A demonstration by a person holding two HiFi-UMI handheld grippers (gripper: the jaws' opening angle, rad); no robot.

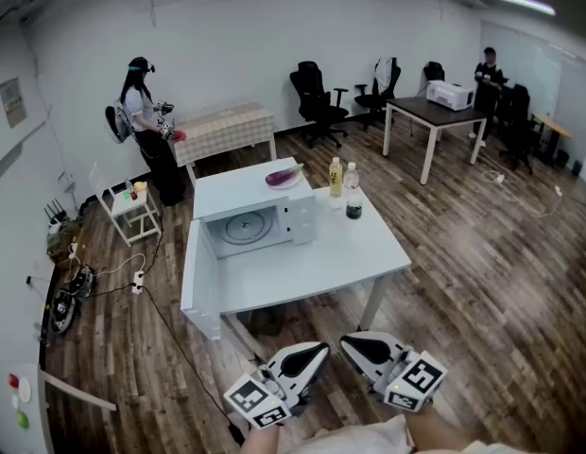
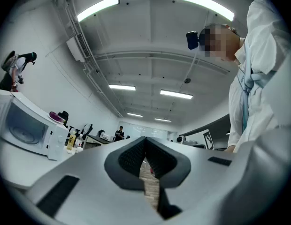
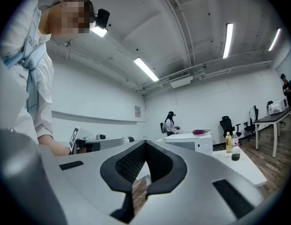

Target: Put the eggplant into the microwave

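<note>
While a person (image 1: 146, 130) stands by a checked table (image 1: 227, 126) at far left, the white counter (image 1: 359, 253) mid-room bears an open microwave (image 1: 232, 197) with the eggplant (image 1: 284, 175) lying on top, two bottles (image 1: 353, 201) just right. Near, over wood floor (image 1: 482, 282), left gripper (image 1: 317, 351) and right gripper (image 1: 350, 343) have fingers clenched on nothing.

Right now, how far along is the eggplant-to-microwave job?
Done: nothing visible. The eggplant lies on top of the microwave, not inside. In hand: nothing; the left gripper and right gripper are shut and empty, short of the table. Left: approach, open the door if closed (unclear from here), grasp the eggplant, place it inside.
</note>
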